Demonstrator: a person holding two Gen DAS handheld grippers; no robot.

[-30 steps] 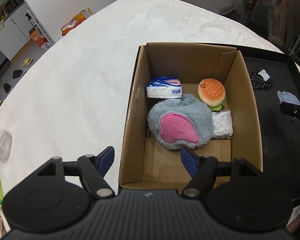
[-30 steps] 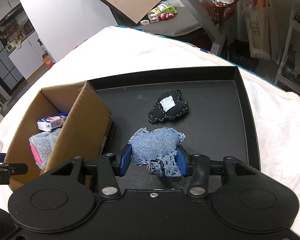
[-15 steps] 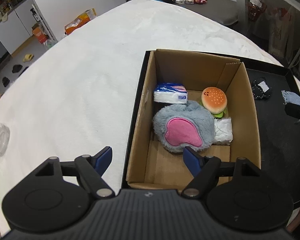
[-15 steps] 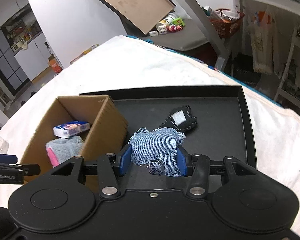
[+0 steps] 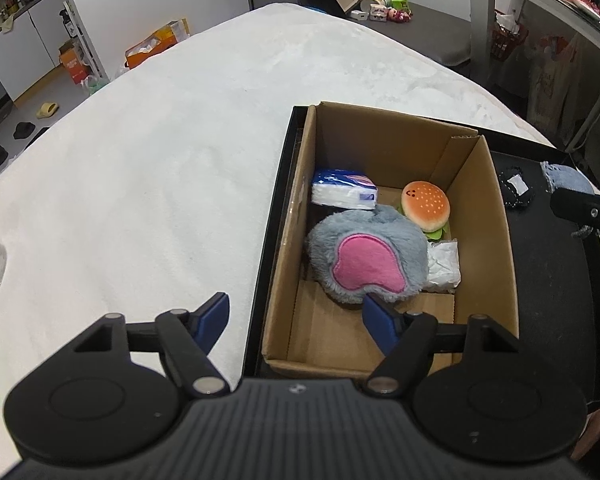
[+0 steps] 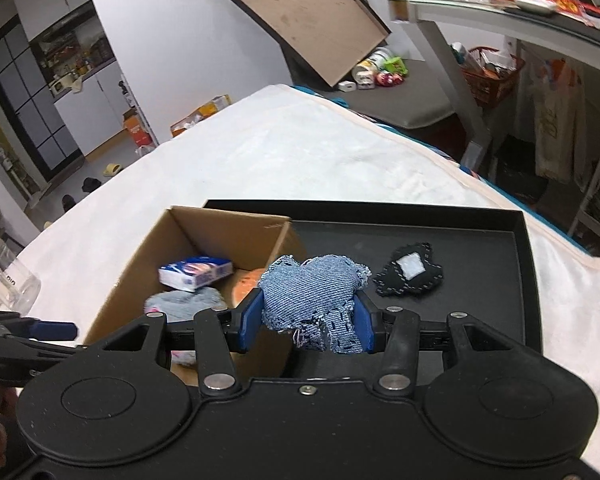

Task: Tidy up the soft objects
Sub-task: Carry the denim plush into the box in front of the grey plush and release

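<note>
Here your right gripper [image 6: 306,322] clamps a denim heart [image 6: 314,292] between its blue pads [image 6: 250,318], lifted clear of the black tray [image 6: 480,216]; frayed threads hang from the heart's lower edge. In this view the heart sits in front of the near corner of the cardboard box [image 6: 140,264], with the black patch [image 6: 410,270] lying flat on the tray floor to the right, well apart from the box. From the left wrist view, the same heart [image 5: 566,178] shows at the far right edge, above the tray [image 5: 556,280] and beyond the patch [image 5: 516,190].

Your left gripper [image 5: 296,320] stands wide and holds nothing; its jaws have just been closing a little. One finger [image 5: 212,316] hangs over the white cloth [image 5: 160,160], the other over the box's [image 5: 284,240] near end.

Inside the box lie a tissue pack [image 5: 344,194] against the left wall, a burger plush [image 5: 426,206] toward the far right, a grey plush [image 5: 368,256] with a pink patch in the middle, and a white wrapper [image 5: 444,268] just beside it on the right. The box stands in the tray's left part.
</note>
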